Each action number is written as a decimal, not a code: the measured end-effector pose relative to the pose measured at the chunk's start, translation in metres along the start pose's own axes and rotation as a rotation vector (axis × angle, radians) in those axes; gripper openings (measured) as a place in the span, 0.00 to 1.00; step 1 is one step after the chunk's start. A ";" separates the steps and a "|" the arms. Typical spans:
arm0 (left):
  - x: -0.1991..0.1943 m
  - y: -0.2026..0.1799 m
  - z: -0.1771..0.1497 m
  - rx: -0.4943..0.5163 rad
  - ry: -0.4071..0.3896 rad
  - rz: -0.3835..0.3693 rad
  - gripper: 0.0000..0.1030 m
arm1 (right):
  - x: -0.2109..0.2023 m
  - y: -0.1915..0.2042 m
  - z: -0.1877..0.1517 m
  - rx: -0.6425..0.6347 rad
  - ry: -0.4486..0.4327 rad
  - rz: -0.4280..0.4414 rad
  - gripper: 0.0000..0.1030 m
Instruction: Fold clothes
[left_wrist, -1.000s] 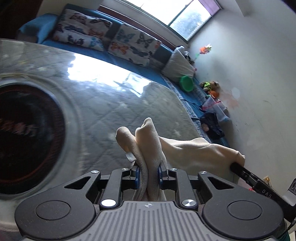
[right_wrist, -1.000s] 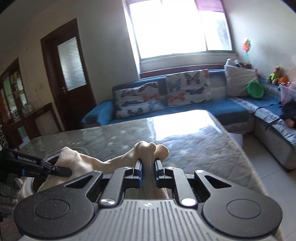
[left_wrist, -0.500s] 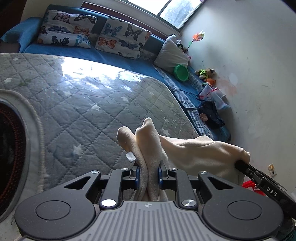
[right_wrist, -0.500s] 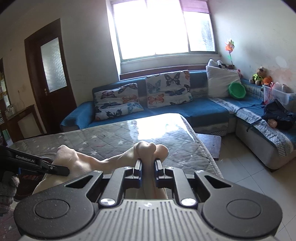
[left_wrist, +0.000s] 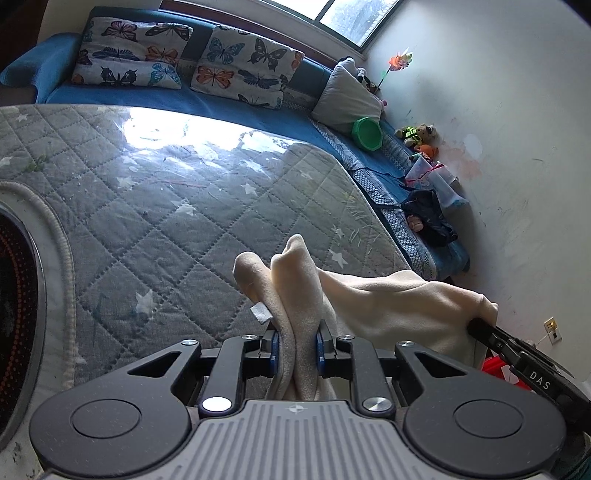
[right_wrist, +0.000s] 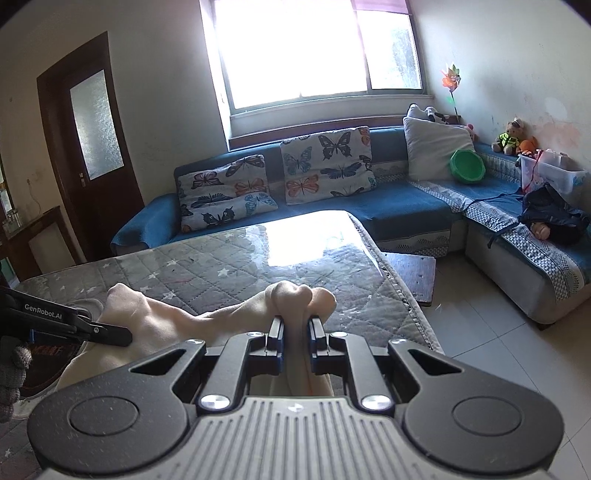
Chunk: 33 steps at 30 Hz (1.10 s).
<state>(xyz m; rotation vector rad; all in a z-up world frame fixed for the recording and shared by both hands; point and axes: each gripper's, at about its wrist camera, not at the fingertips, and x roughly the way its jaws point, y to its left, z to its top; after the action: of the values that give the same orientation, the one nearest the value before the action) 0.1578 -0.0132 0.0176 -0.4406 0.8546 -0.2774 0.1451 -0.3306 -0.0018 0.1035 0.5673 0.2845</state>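
A cream cloth garment (left_wrist: 373, 306) hangs stretched between both grippers above the grey quilted table (left_wrist: 177, 206). My left gripper (left_wrist: 295, 343) is shut on one bunched corner, and the fabric pokes up between its fingers. In the right wrist view my right gripper (right_wrist: 295, 338) is shut on the other bunched corner of the garment (right_wrist: 177, 325). The right gripper's tip (left_wrist: 480, 326) shows at the right of the left wrist view, and the left gripper's tip (right_wrist: 114, 336) shows at the left of the right wrist view. The garment's lower part is hidden behind the gripper bodies.
A blue corner sofa (right_wrist: 406, 206) with butterfly cushions (right_wrist: 325, 162) wraps the far and right sides of the table. A green bowl (right_wrist: 467, 166), toys and a dark bag (right_wrist: 554, 218) lie on it. A dark round mat (left_wrist: 14, 306) lies at the table's left. Tiled floor (right_wrist: 498, 350) runs along the right.
Both grippers have swung with the garment toward the right end of the table, keeping their hold. The dark round mat has slid toward the left edge of the left wrist view.
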 end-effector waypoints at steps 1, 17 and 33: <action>-0.001 0.000 0.000 0.000 0.000 0.003 0.20 | 0.000 0.000 0.000 0.001 -0.002 0.002 0.11; -0.001 0.010 0.001 -0.001 0.016 0.064 0.20 | 0.014 0.004 -0.006 0.009 0.012 -0.005 0.10; 0.013 0.029 -0.008 -0.025 0.047 0.128 0.31 | 0.033 0.006 -0.024 -0.002 0.081 -0.005 0.15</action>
<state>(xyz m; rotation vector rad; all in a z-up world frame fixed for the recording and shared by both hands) 0.1612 0.0046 -0.0091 -0.4023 0.9288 -0.1598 0.1573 -0.3148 -0.0374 0.0891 0.6480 0.2848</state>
